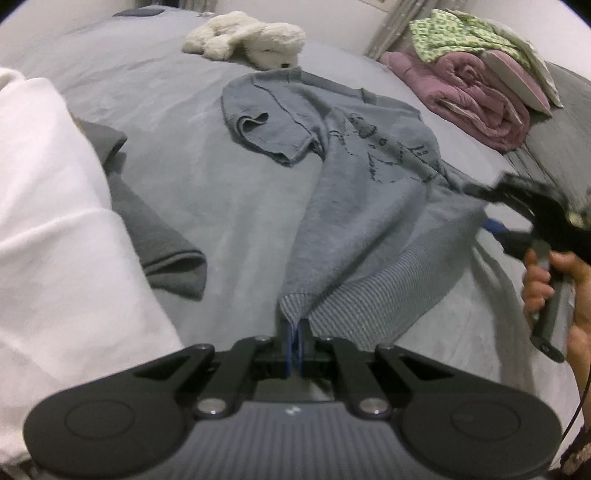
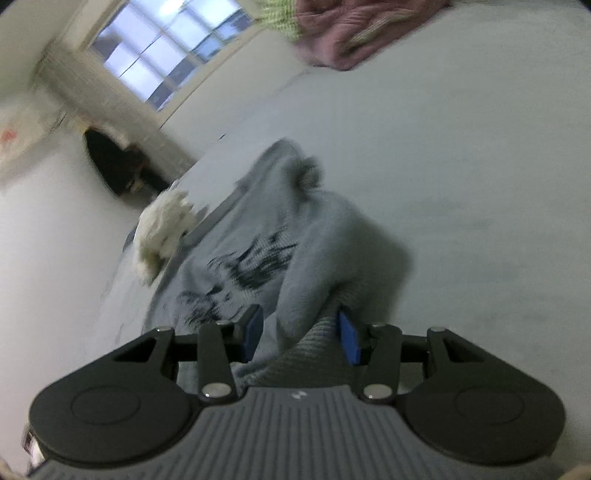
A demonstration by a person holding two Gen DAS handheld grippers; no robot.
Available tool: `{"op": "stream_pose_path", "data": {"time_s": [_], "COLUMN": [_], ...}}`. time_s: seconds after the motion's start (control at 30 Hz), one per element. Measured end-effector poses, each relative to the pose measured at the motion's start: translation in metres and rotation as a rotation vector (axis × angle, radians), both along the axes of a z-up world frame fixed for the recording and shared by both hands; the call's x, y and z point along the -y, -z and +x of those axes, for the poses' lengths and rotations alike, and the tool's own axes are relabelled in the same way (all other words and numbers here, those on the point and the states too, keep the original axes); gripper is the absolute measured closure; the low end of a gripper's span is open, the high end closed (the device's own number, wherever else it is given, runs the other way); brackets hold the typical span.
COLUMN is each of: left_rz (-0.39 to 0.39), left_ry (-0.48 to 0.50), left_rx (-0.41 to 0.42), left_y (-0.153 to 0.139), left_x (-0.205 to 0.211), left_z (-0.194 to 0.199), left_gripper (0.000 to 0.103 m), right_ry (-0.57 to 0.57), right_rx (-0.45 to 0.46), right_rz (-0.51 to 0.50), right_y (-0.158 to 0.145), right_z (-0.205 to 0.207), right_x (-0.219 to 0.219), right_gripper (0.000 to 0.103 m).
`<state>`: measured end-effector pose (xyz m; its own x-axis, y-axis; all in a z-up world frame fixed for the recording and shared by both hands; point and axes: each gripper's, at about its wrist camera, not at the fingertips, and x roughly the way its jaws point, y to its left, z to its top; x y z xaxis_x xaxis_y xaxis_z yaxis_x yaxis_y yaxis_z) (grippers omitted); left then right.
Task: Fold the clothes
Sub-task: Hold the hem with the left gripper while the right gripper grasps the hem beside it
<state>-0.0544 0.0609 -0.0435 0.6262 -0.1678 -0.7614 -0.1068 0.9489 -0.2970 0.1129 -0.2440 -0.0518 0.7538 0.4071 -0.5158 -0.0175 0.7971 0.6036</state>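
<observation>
Blue-grey knit sweater (image 1: 354, 192) with a dark line drawing across the chest and a ribbed, finely striped hem, on a pale grey bed (image 1: 155, 110). Behind it a cream-white plush toy (image 1: 251, 37) and a mauve-pink quilt (image 1: 476, 99) under green-and-white floral cloth (image 1: 454, 33). Charcoal garment (image 1: 147, 218) beside white fabric (image 1: 48, 221); both black hand-held grippers have blue pads (image 2: 350, 341).

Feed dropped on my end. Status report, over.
Left gripper shut on blue sweater hem. Right gripper open, hem between its fingers. Plush toy at the collar, dark grey garment alongside.
</observation>
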Motion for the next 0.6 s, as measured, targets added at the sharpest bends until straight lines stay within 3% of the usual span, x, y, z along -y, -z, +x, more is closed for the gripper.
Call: {"op": "stream_pose_path", "data": {"time_s": [0.5, 0.6], "left_rz": [-0.068, -0.087], "left_ry": [0.004, -0.002], "left_rx": [0.015, 0.011], "left_y": [0.008, 0.008], "left_x": [-0.01, -0.012], "left_z": [0.001, 0.002], "left_gripper": [0.1, 0.1], "right_ry": [-0.393, -0.374], "right_rx": [0.229, 0.243], "right_rz": [-0.421, -0.395], "right_y": [-0.007, -0.016], "right_z": [-0.021, -0.024], "right_x": [-0.113, -0.107], "right_gripper": [0.053, 0.053]}}
